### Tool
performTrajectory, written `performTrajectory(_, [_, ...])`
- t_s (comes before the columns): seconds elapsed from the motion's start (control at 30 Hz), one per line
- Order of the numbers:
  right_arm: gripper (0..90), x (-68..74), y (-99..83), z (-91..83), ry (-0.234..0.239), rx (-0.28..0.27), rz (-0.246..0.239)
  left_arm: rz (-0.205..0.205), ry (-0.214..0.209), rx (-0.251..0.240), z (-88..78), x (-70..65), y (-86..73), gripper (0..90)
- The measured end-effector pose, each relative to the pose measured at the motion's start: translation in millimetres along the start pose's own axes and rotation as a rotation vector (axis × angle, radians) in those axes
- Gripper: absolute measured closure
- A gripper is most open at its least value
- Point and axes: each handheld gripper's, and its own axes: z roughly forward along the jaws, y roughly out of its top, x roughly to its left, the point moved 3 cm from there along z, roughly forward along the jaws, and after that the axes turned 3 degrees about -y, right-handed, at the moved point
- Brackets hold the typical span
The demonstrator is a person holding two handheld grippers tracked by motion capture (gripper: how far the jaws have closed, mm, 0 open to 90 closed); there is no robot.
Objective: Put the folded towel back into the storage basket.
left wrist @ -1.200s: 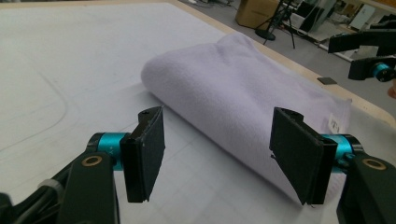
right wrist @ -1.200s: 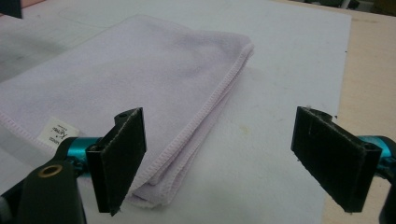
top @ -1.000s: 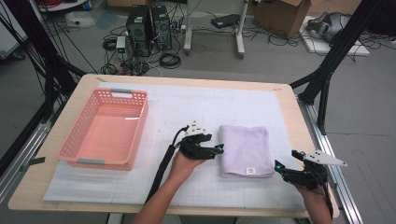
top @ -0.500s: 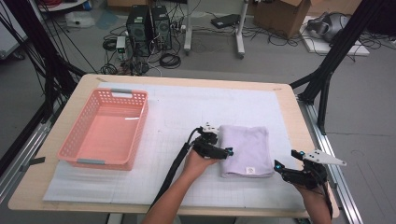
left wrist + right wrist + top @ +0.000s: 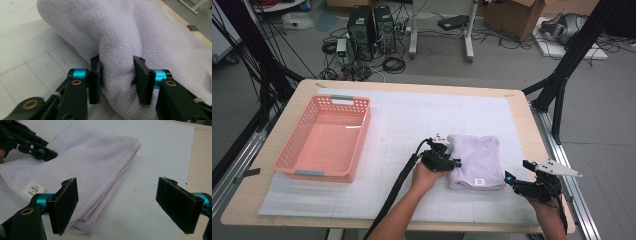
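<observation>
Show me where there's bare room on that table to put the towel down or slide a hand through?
The widest free patch is the white mat between the pink basket and the folded towel, plus the strip behind the towel. The basket itself is empty. It is crowded around the towel, where the left gripper pinches its edge and the right gripper waits open beside it.

I work in a lab, a robotics sort; behind my desk two computer towers stand on bare grey floor amid tangled cables; black rig struts flank the desk, cardboard boxes beyond it.
</observation>
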Motion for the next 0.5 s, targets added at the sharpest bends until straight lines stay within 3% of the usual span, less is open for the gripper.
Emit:
performTrajectory(0.07, [16.9,0.1,-0.5,0.2,0.001,0.005,0.006,0.015,-0.001,-0.008,-0.6,-0.5,0.1,67.4])
performTrajectory(0.2, [16.9,-0.9,-0.1,0.3,-0.001,-0.002,0.004,-0.003,-0.035,-0.041,-3.1,1.4,0.1,71.0])
performTrajectory(0.5, [17.0,-3.9,-1.0,-2.1,-0.006,-0.008,0.018,0.107,-0.079,-0.146,-20.0,-3.8,4.2,73.6])
